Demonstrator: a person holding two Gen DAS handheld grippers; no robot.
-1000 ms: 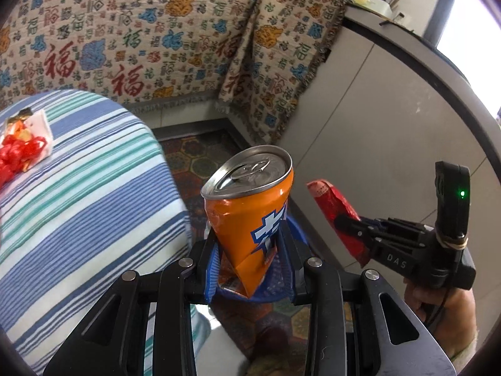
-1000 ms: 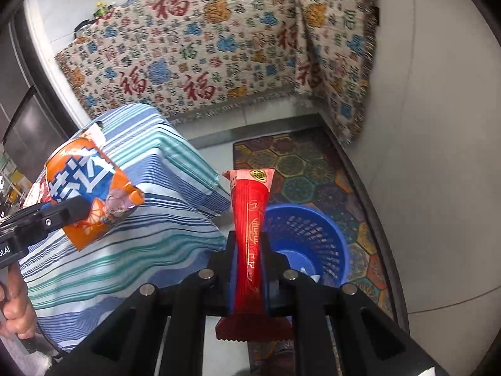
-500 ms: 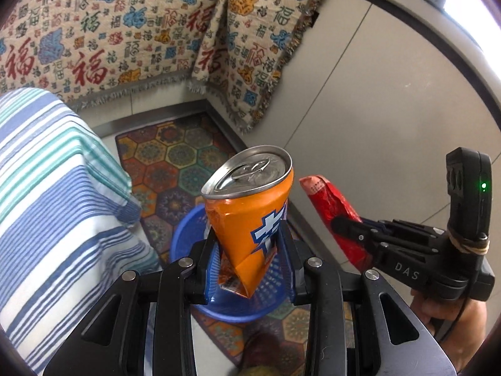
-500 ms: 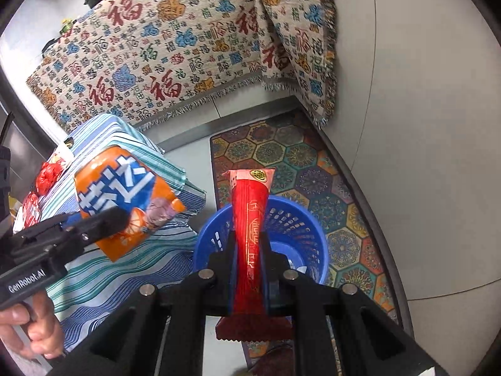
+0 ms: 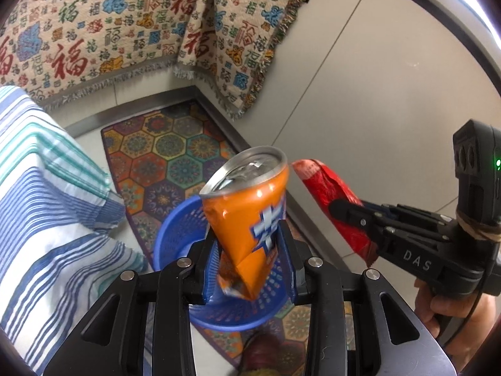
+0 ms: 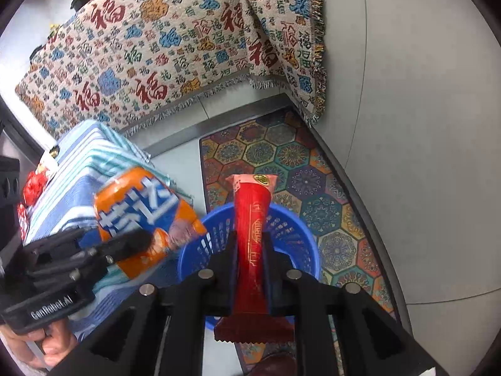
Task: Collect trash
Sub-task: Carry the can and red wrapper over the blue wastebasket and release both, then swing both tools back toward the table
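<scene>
A: Left gripper jaws just easing apart round the crushed can, blue bin right below.

B: Right gripper loosening too, red wrapper between its pads, bin rim at 12 (let both fall clear, w/o snagging).

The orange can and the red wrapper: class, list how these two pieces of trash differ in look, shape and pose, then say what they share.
The orange can is a crumpled metal drum with a silver lid; the red wrapper is a flat, narrow packet with serrated ends. The orange can tilts in the left gripper; the red wrapper stands nearly straight in the right gripper. Both jaws have just been opening. Both hang above the blue basket.
</scene>
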